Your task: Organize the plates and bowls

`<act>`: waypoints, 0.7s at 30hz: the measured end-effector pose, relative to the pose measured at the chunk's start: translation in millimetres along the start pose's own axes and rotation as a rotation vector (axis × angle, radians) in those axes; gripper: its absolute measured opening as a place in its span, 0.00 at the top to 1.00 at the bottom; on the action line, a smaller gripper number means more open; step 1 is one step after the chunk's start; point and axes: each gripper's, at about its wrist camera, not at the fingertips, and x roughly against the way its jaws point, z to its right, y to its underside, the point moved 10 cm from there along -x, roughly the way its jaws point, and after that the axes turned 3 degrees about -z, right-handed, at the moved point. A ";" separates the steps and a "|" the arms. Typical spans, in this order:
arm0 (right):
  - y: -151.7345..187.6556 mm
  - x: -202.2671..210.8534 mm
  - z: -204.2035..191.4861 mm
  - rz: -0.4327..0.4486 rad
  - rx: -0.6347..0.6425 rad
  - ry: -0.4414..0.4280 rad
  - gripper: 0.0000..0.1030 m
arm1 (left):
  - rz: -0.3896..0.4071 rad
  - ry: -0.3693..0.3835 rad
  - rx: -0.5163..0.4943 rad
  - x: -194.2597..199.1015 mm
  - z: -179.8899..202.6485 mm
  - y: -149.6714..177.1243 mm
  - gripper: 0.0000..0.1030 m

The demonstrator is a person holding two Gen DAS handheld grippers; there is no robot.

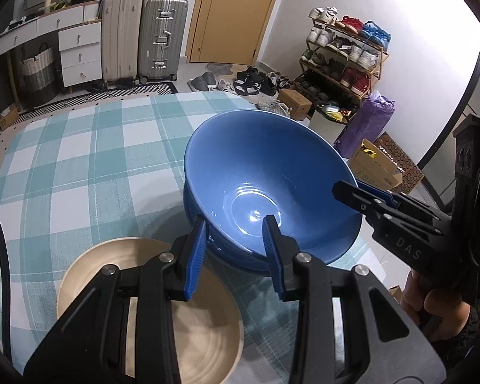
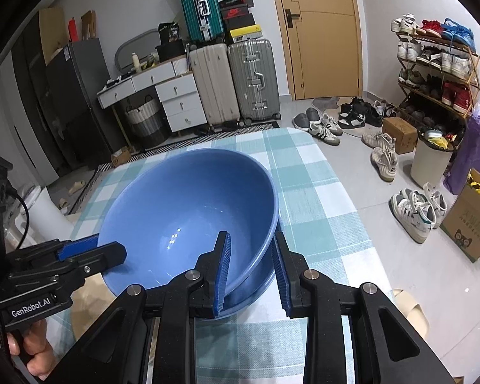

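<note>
A beige plate (image 1: 182, 336) lay near left on the checked tablecloth (image 1: 80, 160). The left gripper (image 1: 233, 249) and right gripper (image 2: 251, 267) each straddled the rim of the blue bowl (image 1: 259, 172), fingers part-open, apparently not yet clamped. The bowl seemed nested in a second blue bowl (image 2: 256, 291). Judged step: stacking; next, releasing or lifting evenly. Beyond stood suitcases (image 1: 144, 35) and a shoe rack (image 1: 342, 60).

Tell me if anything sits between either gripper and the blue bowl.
Nothing visible does. The left gripper straddles the glossy blue ceramic bowl at its near rim, one finger inside and one outside. The right gripper straddles the opposite rim likewise.
</note>
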 end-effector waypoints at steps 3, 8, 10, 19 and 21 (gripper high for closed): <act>2.6 -7.5 0.2 -0.007 0.007 0.007 0.73 | -0.008 -0.011 -0.001 -9.6 -4.5 1.6 0.69; 5.5 -15.5 4.9 -0.011 0.018 0.021 0.73 | -0.024 -0.031 -0.006 -25.5 -6.5 6.1 0.69; 7.1 -18.6 6.7 -0.014 0.020 0.027 0.73 | -0.031 -0.044 -0.011 -32.9 -7.1 8.2 0.69; 15.7 -27.7 9.1 -0.024 0.049 0.076 0.73 | -0.025 -0.122 -0.071 -51.2 -4.3 12.4 0.69; 16.8 -29.4 11.0 -0.026 0.061 0.091 0.73 | -0.029 -0.119 -0.072 -53.6 -4.4 13.5 0.69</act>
